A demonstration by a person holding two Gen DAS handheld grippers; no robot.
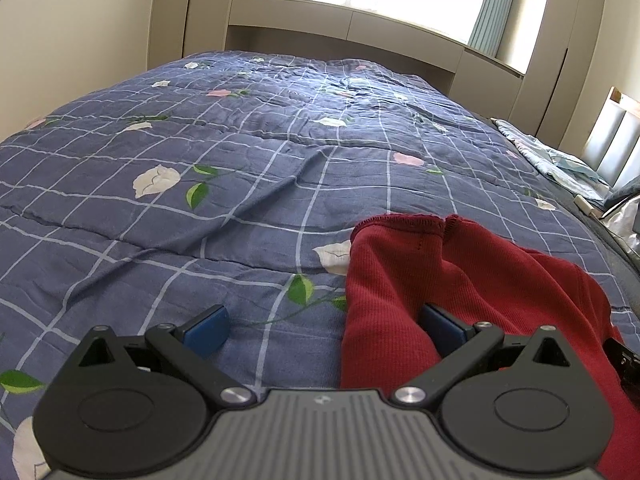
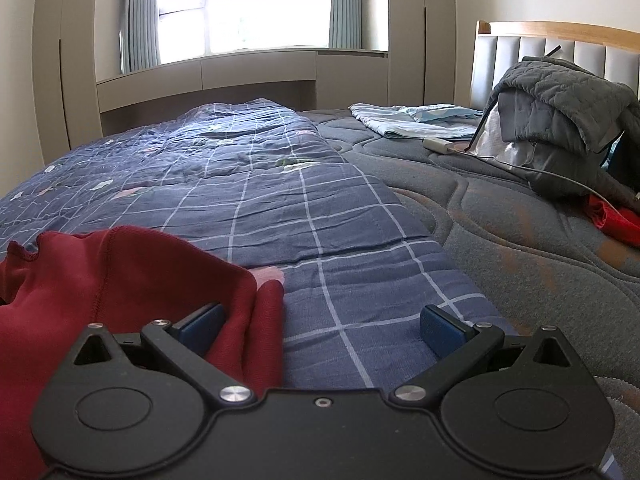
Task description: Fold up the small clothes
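Observation:
A dark red knit garment (image 1: 460, 280) lies rumpled on the blue checked floral quilt (image 1: 240, 160). It fills the lower right of the left wrist view and the lower left of the right wrist view (image 2: 120, 280). My left gripper (image 1: 324, 326) is open at the garment's left edge; its right finger (image 1: 442, 330) rests against the red cloth and its left finger is over bare quilt. My right gripper (image 2: 320, 326) is open at the garment's right edge; its left finger (image 2: 200, 326) touches the cloth. Neither holds anything.
A grey quilted mattress (image 2: 520, 240) lies bare to the right of the quilt (image 2: 280, 200). A pile of grey padded clothes (image 2: 560, 120), a folded pale blue sheet (image 2: 416, 120), a bright red cloth (image 2: 612, 220) and the headboard (image 2: 560, 44) are at the far right. Cabinets stand beyond the bed.

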